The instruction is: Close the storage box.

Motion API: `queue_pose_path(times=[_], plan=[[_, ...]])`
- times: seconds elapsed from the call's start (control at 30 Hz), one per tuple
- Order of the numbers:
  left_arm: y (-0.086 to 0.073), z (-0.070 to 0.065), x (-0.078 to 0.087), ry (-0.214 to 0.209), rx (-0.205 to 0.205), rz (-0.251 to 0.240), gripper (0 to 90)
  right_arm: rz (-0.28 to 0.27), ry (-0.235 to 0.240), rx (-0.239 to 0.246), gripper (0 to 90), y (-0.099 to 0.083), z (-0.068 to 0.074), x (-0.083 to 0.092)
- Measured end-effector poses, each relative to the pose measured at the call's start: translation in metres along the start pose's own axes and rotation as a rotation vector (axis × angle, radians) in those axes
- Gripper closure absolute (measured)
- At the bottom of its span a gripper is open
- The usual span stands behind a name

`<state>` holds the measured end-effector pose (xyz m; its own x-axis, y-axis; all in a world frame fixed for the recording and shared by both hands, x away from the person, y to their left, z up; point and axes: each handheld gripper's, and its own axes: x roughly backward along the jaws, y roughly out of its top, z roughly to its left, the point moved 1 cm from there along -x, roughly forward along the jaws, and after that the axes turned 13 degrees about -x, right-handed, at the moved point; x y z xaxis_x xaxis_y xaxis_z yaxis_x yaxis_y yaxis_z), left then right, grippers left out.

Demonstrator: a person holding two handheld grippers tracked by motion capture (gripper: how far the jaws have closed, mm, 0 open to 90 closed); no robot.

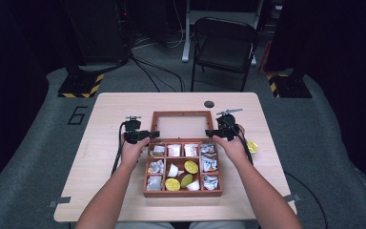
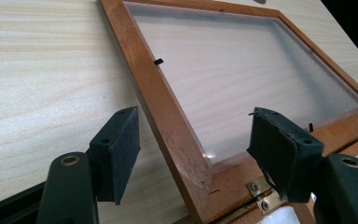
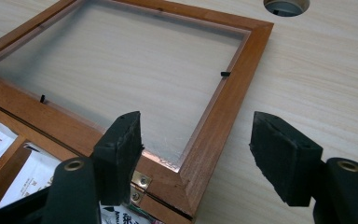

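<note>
**Open box lid lies flat between two spread grippers**

Here the wooden box (image 1: 182, 167) sits in the middle of the table (image 1: 109, 109), near the person's edge, and its lid (image 1: 181, 114) is thrown fully back so that it lies flat on the tabletop behind the box. The lid is a reddish-brown wooden frame around a clear pane, through which the pale wood grain of the table shows. Small brass hinges (image 2: 261, 195) join it to the box along the rear edge, and tiny black clips sit on the inner edge of the frame. The wood at its corners looks scuffed and worn.

The box itself is divided into small compartments holding silvery sachets, white cups and yellow-green lidded pods.

The left gripper (image 2: 193, 156) hangs over the lid's near left corner, jaws set apart on either side of the frame rail without pressing on it. The right gripper (image 3: 196, 154) stands likewise over the near right corner, jaws spread and gripping nothing.

A yellow pod (image 1: 252, 146) lies on the table just right of the right hand.
</note>
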<state>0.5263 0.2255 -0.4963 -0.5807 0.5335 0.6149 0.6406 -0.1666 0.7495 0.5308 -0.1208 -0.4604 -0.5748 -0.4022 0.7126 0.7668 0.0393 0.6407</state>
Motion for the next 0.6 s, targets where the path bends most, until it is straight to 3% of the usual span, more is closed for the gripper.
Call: queue_pose_path(times=[0.3,0.6], plan=[[-0.002,-0.002,-0.004,-0.003,-0.003,0.012,33.0,0.019,0.002,-0.032,33.0,-0.004,-0.002,-0.008],[-0.003,-0.002,-0.006,0.001,-0.013,0.026,33.0,0.040,0.008,-0.029,32.4,-0.006,-0.001,-0.012]])
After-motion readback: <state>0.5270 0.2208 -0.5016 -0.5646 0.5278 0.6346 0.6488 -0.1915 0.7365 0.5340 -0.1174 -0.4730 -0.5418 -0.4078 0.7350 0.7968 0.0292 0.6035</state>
